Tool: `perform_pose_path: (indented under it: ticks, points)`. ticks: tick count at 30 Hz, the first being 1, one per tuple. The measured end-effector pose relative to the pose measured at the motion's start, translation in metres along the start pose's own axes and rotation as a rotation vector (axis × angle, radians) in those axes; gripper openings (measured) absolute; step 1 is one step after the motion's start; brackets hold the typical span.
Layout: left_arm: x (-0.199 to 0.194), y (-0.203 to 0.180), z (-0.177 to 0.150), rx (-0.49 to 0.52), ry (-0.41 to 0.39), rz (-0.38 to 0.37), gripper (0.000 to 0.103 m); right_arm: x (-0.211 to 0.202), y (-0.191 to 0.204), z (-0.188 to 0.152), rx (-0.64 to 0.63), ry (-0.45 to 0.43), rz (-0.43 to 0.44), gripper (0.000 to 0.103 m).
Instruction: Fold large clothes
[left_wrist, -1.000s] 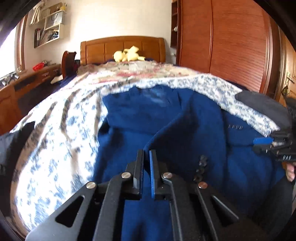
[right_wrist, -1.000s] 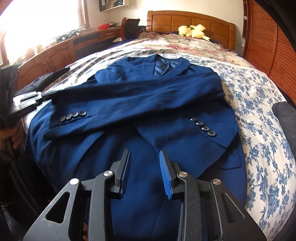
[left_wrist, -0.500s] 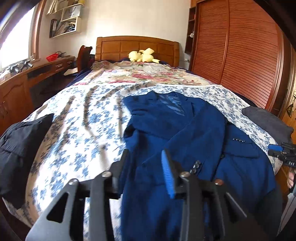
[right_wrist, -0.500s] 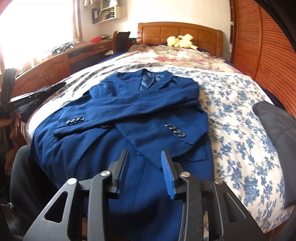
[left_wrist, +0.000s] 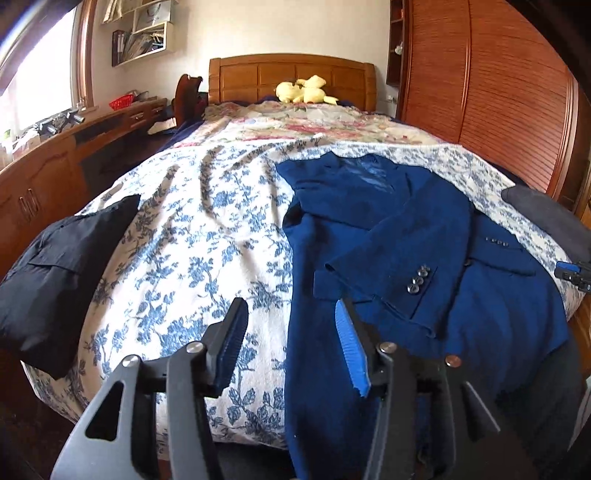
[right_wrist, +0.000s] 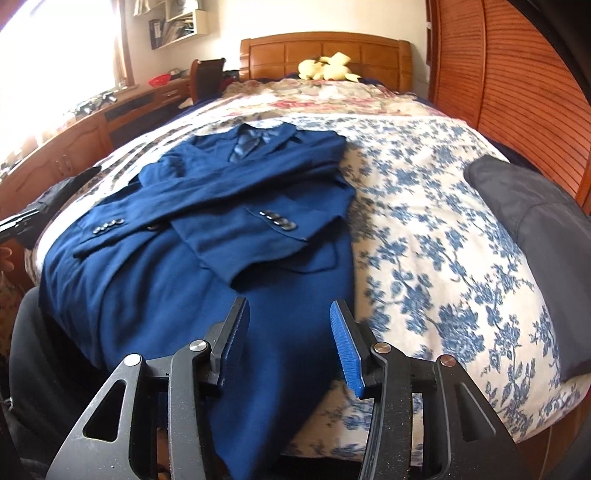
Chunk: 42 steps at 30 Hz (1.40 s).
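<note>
A navy wool-like suit jacket (right_wrist: 207, 229) lies face up on the bed's blue-floral quilt (right_wrist: 436, 258), both sleeves crossed over its chest, cuff buttons (right_wrist: 277, 219) showing, hem draping over the foot edge. The left gripper (left_wrist: 291, 347) and the right gripper (right_wrist: 290, 339) hover above that hem, ribbed fingers (right_wrist: 345, 347) spread apart, grasping nothing. Folded dark garments (left_wrist: 55, 273) flank it.

Wooden headboard (left_wrist: 291, 79) far ahead of the fingers, louvred wardrobe doors (left_wrist: 517, 110) right, bright window (right_wrist: 55, 66) left, wall shelf (left_wrist: 142, 35) above.
</note>
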<state>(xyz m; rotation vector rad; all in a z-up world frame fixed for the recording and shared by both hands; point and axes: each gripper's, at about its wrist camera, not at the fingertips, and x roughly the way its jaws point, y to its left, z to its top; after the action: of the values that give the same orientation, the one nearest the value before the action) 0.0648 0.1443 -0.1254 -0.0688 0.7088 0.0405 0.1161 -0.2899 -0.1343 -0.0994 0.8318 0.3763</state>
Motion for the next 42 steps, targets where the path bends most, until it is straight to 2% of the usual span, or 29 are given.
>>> perform_pose_path:
  ticks: [7, 10, 14, 16, 19, 21, 28, 36, 42]
  points:
    - [0.027, -0.002, -0.01, 0.039, 0.079, -0.008, 0.049, 0.022, -0.014, -0.01, 0.039, 0.054, -0.01, 0.047]
    - [0.036, 0.0, -0.016, 0.04, 0.103, -0.01, 0.049, 0.028, -0.017, -0.009, 0.051, 0.057, -0.015, 0.051]
    - [0.045, 0.003, -0.026, 0.035, 0.133, -0.014, 0.049, 0.037, -0.016, -0.004, 0.061, 0.08, 0.01, 0.052]
    - [0.046, 0.005, -0.027, 0.031, 0.127, -0.021, 0.049, 0.039, -0.012, 0.0, 0.06, 0.091, 0.055, 0.052]
    - [0.046, 0.005, -0.028, 0.032, 0.126, -0.023, 0.049, 0.036, -0.002, 0.004, 0.048, 0.084, 0.099, 0.042]
    - [0.046, 0.006, -0.028, 0.038, 0.125, -0.019, 0.049, 0.032, 0.002, 0.005, 0.043, 0.068, 0.121, 0.042]
    - [0.043, 0.002, -0.031, 0.034, 0.134, 0.006, 0.049, 0.041, 0.005, -0.002, 0.013, 0.1, 0.088, 0.042]
    - [0.031, -0.007, -0.039, 0.027, 0.16, -0.048, 0.049, 0.042, 0.005, -0.006, -0.008, 0.105, 0.078, 0.042]
    - [0.03, -0.011, -0.042, 0.033, 0.167, -0.052, 0.049, 0.043, 0.005, -0.006, -0.005, 0.105, 0.081, 0.043]
